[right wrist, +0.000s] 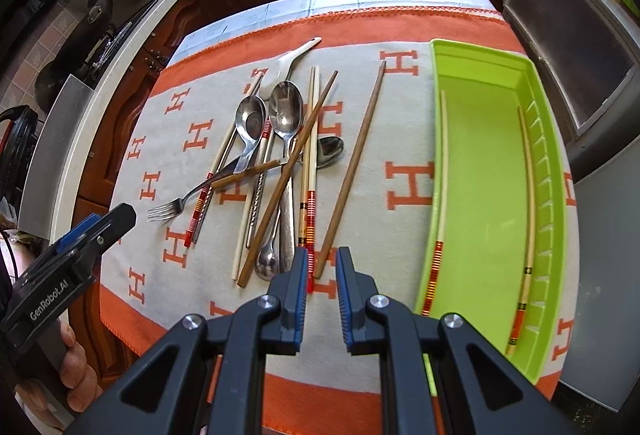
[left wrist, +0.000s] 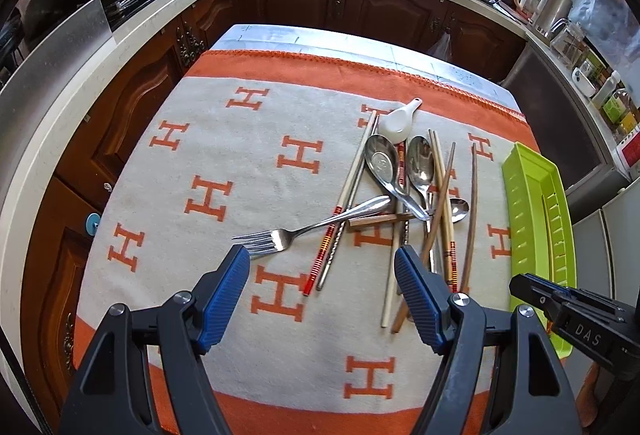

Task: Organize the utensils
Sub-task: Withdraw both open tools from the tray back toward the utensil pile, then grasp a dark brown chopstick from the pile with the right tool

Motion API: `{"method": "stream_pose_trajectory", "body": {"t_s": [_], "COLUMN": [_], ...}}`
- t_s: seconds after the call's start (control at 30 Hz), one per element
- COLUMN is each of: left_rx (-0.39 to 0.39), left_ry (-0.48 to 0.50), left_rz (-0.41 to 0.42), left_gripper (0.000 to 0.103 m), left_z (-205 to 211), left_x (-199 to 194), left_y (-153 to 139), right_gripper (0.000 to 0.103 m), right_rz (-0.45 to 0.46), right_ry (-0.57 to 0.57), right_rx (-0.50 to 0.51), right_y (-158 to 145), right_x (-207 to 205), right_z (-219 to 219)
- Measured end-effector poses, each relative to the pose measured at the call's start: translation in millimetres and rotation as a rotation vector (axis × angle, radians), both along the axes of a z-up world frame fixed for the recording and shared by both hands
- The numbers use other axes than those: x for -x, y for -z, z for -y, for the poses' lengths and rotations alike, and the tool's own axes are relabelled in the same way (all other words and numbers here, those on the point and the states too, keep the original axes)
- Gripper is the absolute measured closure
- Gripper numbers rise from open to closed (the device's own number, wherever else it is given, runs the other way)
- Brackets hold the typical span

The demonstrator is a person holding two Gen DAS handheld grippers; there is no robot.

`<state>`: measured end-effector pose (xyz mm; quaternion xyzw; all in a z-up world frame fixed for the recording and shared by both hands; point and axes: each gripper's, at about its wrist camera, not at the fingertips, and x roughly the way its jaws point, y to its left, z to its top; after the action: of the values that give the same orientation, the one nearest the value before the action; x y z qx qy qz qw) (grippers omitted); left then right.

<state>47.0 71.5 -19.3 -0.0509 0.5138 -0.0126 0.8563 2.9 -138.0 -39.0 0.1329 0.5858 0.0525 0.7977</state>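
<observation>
Currently, from the left wrist view, we see the left gripper (left wrist: 322, 269) with its fingers spread wide, holding nothing, above the orange-and-white cloth (left wrist: 208, 139). The fork (left wrist: 308, 229) lies crosswise, tines toward the left finger, handle running right into the utensil pile (left wrist: 408, 191). Most chopsticks and spoons there run lengthwise, away from the camera; the white ceramic spoon (left wrist: 398, 123) sits at the far end, handle pointing away to the right. Our right finger hides the near ends of several chopsticks. The green tray (left wrist: 524, 211) lies along the right edge of the cloth, long axis also away from us; its near end is cut off by the right gripper's body.

Right wrist view: the right gripper (right wrist: 322, 269) has its fingers close together with a narrow gap, gripping nothing, just over the near ends of the pile. One brown chopstick (right wrist: 352, 167) lies apart between pile and tray, near end beside the fingertips. Two light chopsticks (right wrist: 440, 195) already lie lengthwise in the tray, one along each long wall. We can't tell how the stacked pieces overlap.
</observation>
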Motion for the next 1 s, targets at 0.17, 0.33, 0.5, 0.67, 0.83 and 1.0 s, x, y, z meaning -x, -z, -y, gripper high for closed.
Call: {"method": "stream_pose_trajectory", "body": {"t_s": [0.17,0.33,0.5,0.67,0.83,1.0], "left_rx": [0.018,0.071,0.063,0.049,0.050,0.044], "left_ry": [0.043,0.088,0.109,0.117,0.103,0.100], "left_rz": [-0.011,-0.028,-0.025,-0.024,-0.042,-0.052], "left_gripper": [0.030,0.030,0.030,0.030,0.030,0.030], "left_z": [-3.5,-1.6,-1.6,-8.6,-19.2,-27.4], "left_x": [-12.3,-30.9,-46.0,-53.6,-57.2,-57.2], "left_y": [17.4,30.8,35.8,38.8,45.7,51.2], "right_gripper": [0.089,0.089,0.089,0.089,0.089,0.089], "right_rz": [-0.018,-0.016,0.003,-0.013,-0.024,-0.039], "right_ry": [0.036,0.070,0.076,0.082,0.102,0.127], "right_rx": [-0.024,-0.067,-0.096,-0.120,-0.120,-0.102], "right_y": [14.2,23.9,30.5,44.5,56.5,66.2], "right_x": [-12.4,-29.2,-47.1,-57.6,-66.7,-73.9], "right_z": [-6.4,-6.1,-10.6,-20.1,-29.5,-33.9]}}
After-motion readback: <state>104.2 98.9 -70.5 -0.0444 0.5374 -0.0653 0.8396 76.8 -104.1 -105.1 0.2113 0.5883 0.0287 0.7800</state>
